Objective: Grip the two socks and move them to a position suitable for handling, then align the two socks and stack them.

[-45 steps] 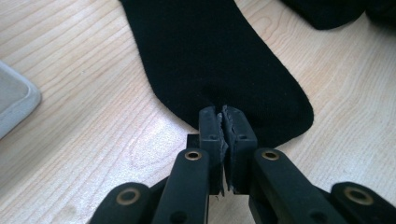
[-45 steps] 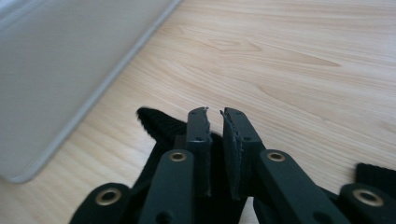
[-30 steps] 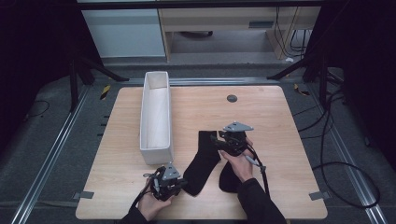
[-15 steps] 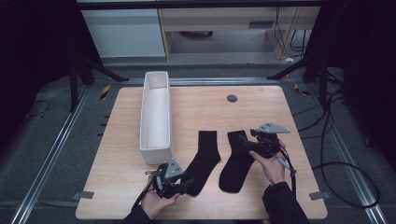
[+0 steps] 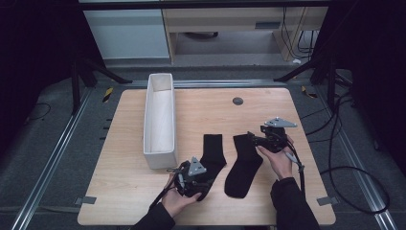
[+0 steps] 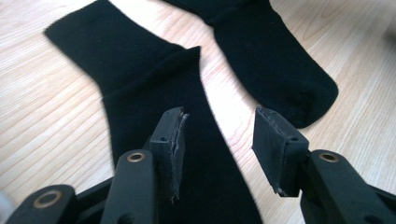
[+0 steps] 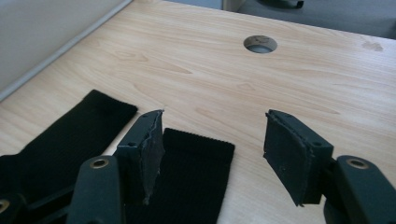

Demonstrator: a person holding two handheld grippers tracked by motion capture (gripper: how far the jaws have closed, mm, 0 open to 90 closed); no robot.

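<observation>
Where pale woodgrain shows, two flat knit socks point(image 5: 244, 165) lie.

Both socks, the left sock point(image 5: 211, 152) at lower centre of the high view and the right sock point(image 5: 244, 165) beside it, are matt black knit cloth with fine ribbing at the cuffs. The table point(image 5: 201, 108) is pale wood-grain laminate, smooth with a faint sheen, and the white bin point(image 5: 159, 117) at centre left looks like matt fabric or card. The left gripper point(image 6: 219, 126) and right gripper point(image 7: 212, 135) are matt black plastic with rough, frayed pads and brass-coloured metal rivets.
</observation>
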